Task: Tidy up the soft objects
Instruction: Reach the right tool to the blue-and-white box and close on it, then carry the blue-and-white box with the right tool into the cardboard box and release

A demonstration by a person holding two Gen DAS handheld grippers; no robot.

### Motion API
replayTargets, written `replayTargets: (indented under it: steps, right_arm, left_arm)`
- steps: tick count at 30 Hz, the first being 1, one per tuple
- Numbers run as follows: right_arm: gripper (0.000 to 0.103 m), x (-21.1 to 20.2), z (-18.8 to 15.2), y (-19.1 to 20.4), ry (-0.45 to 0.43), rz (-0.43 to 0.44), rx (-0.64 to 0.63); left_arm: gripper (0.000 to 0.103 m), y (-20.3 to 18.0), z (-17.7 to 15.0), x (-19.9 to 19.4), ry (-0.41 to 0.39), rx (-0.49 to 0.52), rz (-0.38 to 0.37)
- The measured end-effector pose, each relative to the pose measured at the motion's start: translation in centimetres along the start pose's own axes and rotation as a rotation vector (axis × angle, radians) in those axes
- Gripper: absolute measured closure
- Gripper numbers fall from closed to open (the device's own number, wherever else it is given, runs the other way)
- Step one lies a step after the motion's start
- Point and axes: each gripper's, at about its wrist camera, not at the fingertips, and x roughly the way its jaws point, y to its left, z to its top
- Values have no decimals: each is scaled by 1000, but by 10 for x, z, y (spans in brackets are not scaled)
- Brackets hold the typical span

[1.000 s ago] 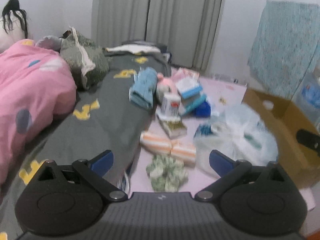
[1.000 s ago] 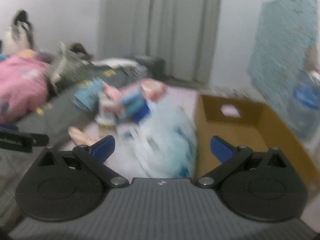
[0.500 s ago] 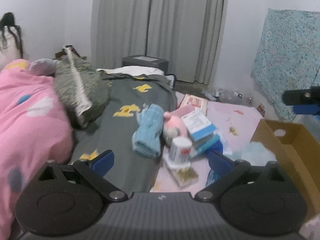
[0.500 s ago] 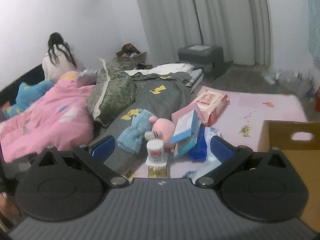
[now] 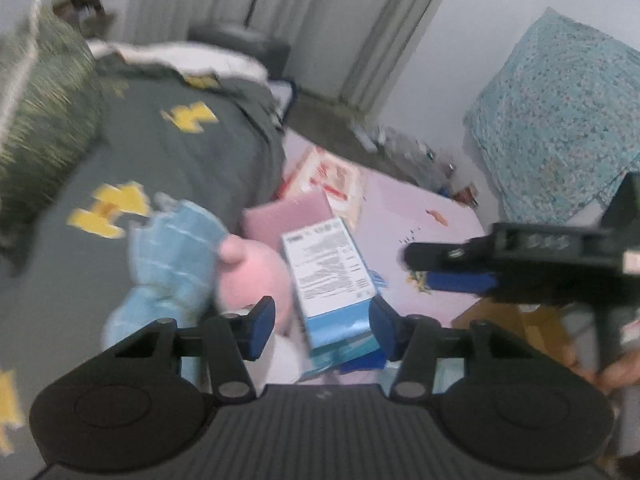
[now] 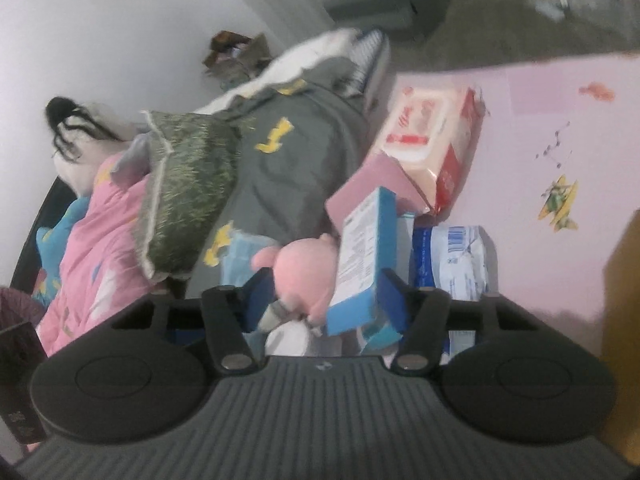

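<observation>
Pink plush toy (image 6: 306, 276) lies low centre of frame, wedged between a blue towel (image 5: 172, 256) and a blue-white box (image 6: 360, 264), pile unsorted. Both grippers, left (image 5: 322, 328) and right (image 6: 326, 300), hover apart, empty. Cardboard box edge (image 6: 622, 320) at right; sorting looks barely begun.

Your right tool (image 6: 322, 300) sits with its fingers part-way apart. Between them lie the pink plush toy (image 6: 306, 276) and, on its right, the blue-and-white box (image 6: 362, 264) standing on edge. Whether either pad touches them cannot be told. Ahead of the tool is the red-and-white wipes pack (image 6: 432, 140). To the right of the right finger lies the blue-and-white plastic packet (image 6: 452, 258) on the pink mat (image 6: 540, 152). To the left is the green pillow (image 6: 186, 192).
</observation>
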Motion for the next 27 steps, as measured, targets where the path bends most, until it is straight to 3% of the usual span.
replayTargets:
  steps: [6, 10, 12, 13, 14, 21, 27]
  right_arm:
    - [59, 65, 19, -27, 83, -19, 71]
    - [73, 83, 21, -42, 111, 6, 103]
    - [85, 84, 23, -50, 119, 16, 114]
    - [89, 84, 24, -57, 126, 31, 135]
    - [90, 84, 25, -64, 131, 52, 161]
    - [89, 89, 30, -87, 158, 129, 235]
    - [86, 99, 36, -94, 156, 144, 258]
  left_arm:
    - [56, 1, 15, 50, 106, -29, 13]
    - [55, -1, 17, 67, 144, -33, -1]
    - [47, -3, 21, 77, 159, -32, 9]
    - [37, -4, 22, 81, 166, -33, 13]
    - [31, -4, 22, 82, 171, -37, 14]
    - [29, -1, 34, 110, 245, -107, -13]
    - [28, -7, 38, 122, 249, -132, 4]
